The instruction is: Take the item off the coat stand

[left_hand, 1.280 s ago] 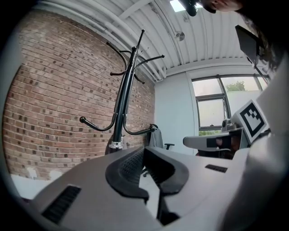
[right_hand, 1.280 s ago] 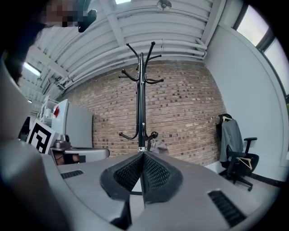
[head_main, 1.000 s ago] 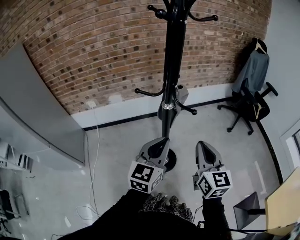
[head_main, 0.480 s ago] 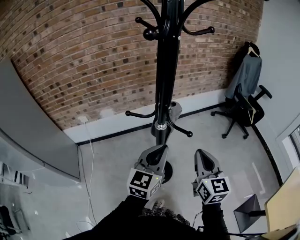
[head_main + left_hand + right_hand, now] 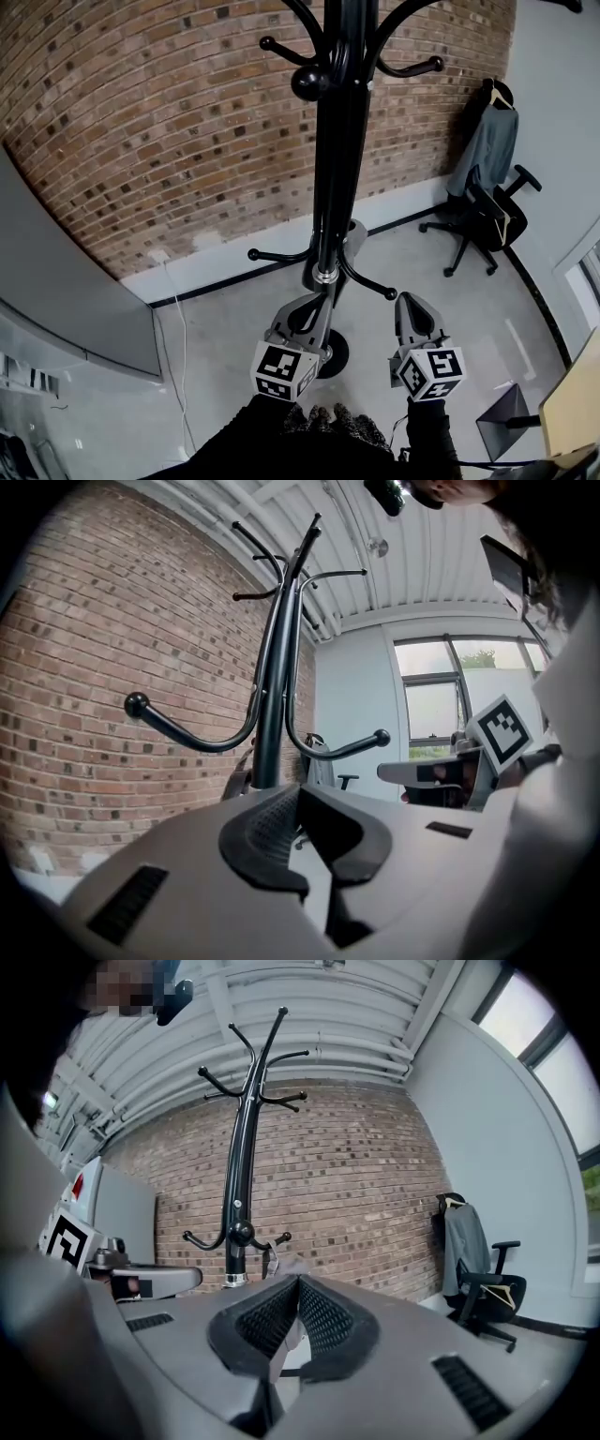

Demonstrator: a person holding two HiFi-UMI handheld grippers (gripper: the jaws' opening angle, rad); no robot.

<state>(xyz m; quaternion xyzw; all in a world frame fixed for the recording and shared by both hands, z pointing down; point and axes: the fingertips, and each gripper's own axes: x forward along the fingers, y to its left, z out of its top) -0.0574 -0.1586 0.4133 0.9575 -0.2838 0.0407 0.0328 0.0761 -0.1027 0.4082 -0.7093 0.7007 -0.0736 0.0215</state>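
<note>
A tall black coat stand [image 5: 330,187] rises in front of me, against a brick wall. A small grey item [image 5: 354,236] hangs from one of its lower hooks, beside the pole. In the right gripper view the same grey item [image 5: 272,1258] hangs just right of the pole [image 5: 239,1176]. My left gripper [image 5: 317,298] is shut and empty, its tips close in front of the pole's lower part. My right gripper [image 5: 405,298] is also shut and empty, to the right of the stand and short of a lower hook. The left gripper view has the stand [image 5: 272,696] straight ahead.
An office chair [image 5: 483,220] with a grey jacket over it stands at the right wall. A grey cabinet [image 5: 56,291] fills the left side. A white cable [image 5: 173,347] trails on the floor. The stand's round base [image 5: 330,352] sits below my left gripper. A tan tabletop [image 5: 572,403] is at the lower right.
Both grippers have moved forward toward the coat stand, which now looms larger and closer. Their jaws have stayed shut.
</note>
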